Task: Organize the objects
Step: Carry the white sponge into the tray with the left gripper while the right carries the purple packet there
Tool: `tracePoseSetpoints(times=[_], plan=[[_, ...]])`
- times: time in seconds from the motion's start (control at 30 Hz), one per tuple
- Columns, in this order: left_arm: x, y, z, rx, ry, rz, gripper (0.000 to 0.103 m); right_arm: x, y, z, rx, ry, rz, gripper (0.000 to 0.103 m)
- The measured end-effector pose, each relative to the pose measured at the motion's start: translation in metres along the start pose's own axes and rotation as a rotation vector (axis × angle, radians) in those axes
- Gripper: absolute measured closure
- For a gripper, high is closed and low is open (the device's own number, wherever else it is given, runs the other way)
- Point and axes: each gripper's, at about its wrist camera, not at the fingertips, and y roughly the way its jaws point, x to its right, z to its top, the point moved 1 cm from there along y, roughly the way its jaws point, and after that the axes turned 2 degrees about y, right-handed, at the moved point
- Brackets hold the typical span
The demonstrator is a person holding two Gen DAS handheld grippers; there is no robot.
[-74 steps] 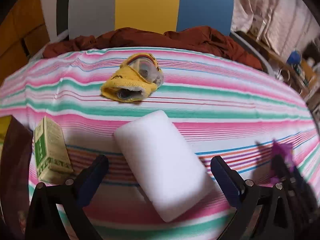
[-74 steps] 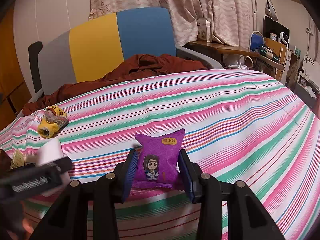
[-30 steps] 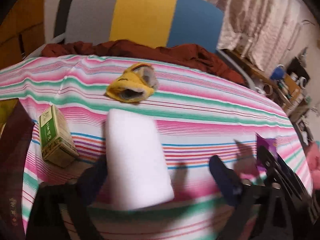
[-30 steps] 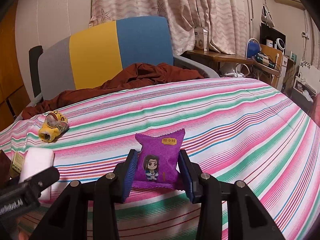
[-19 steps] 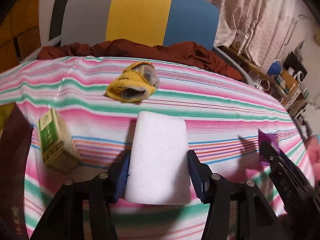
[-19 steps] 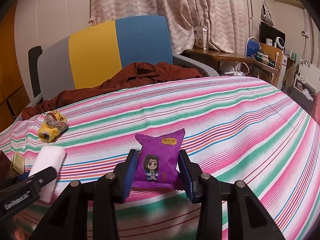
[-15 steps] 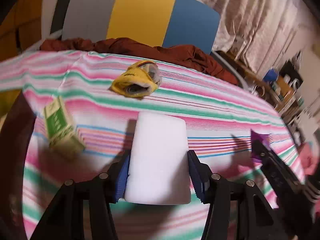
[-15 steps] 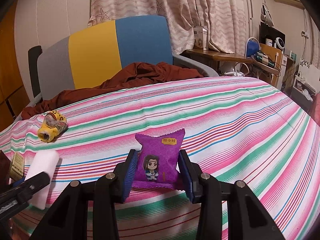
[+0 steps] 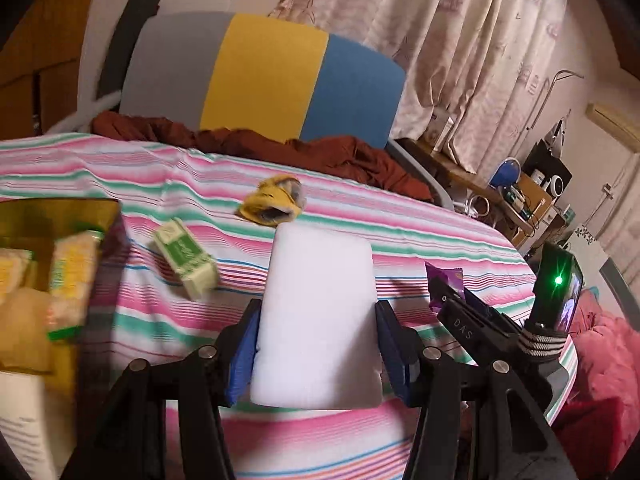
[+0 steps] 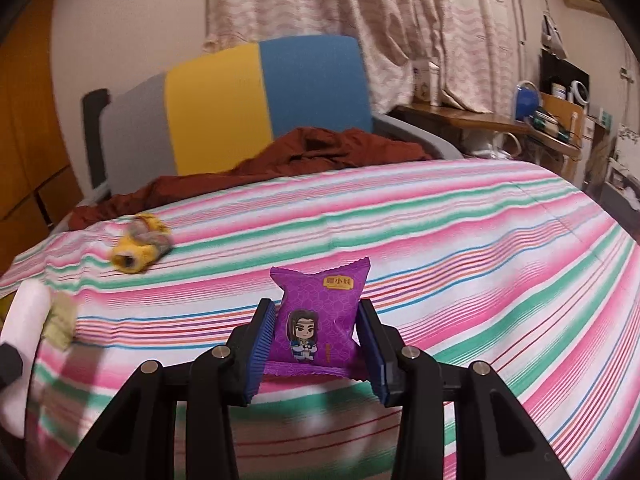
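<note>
Left wrist: left gripper (image 9: 316,346) clamps sponge (image 9: 318,320) | right gripper (image 10: 316,350) clamps snack packet (image 10: 318,318)

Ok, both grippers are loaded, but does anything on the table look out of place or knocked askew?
Nothing is spilled or damaged. The green box lies tipped at an angle on the striped cloth, and the yellow sock sits crumpled beyond it. The white sponge and purple snack packet look squarely gripped.
</note>
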Motion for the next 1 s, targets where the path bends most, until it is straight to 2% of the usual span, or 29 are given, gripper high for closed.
tracePoseSetpoints(times=[0.13, 0.4, 0.63, 0.83, 1.0], plan=[[-0.018, -0.02, 0.001, 0.009, -0.011, 0.013, 0.047, -0.019, -0.015, -0.009, 0.005, -0.023, 0.069, 0.061], [-0.068, -0.058, 0.005, 0.037, -0.064, 0.058, 0.047, -0.054, -0.036, -0.021, -0.008, -0.057, 0.14, 0.061], [-0.126, -0.081, 0.011, 0.046, -0.145, 0.141, 0.047, -0.095, -0.059, -0.036, -0.035, -0.063, 0.241, 0.061], [-0.184, -0.093, 0.016, 0.025, -0.254, 0.219, 0.046, -0.137, -0.084, -0.036, -0.046, -0.071, 0.369, 0.061], [-0.224, -0.106, 0.023, 0.062, -0.307, 0.275, 0.046, -0.173, -0.091, -0.032, -0.109, -0.089, 0.482, 0.061]])
